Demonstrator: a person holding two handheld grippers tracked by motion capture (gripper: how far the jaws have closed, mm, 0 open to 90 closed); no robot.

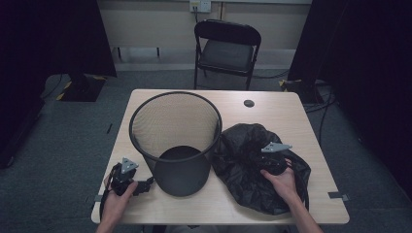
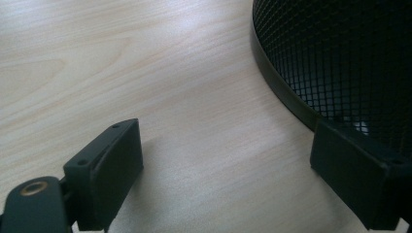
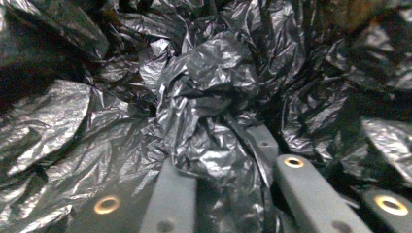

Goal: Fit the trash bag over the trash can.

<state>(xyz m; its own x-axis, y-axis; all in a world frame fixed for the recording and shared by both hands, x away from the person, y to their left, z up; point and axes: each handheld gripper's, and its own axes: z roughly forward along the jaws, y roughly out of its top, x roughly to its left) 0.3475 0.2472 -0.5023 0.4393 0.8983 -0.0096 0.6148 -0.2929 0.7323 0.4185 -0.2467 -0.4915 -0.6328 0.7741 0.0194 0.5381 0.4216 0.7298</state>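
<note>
Right tool (image 1: 273,162) is down in the black bin bag (image 1: 243,165) at the near right of the desk (image 1: 272,104), jaws clamped on a bunched fold of plastic; the right gripper view shows the crumpled film (image 3: 209,97) pinched between them. No earlier frame to compare, so just stating the grip as it stands. Left tool (image 1: 141,186) sits at the near left corner, low on the desk, jaws apart with nothing between them; in the left gripper view one jaw is right up against the base band of the wire mesh wastebasket (image 2: 340,63), bare wood under the gap. My read of the job: lining the basket with the bag. Progress: bag grabbed, that's about it. The bag lies in a heap on the desk, touching the basket's right side, not opened out, not lifted, none of it over the rim. Left to do, as I judge it: lift, find the mouth, spread it, drop it in, fold the edge over the rim; left tool probably steadies the basket. Containers: wastebasket (image 1: 176,141) stands upright mid-desk, looks empty, solid dark bottom visible through the mesh. Bag contents can't tell, looks flat and slack. Beyond the desk, a folding chair (image 1: 227,48) by the wall.
</note>
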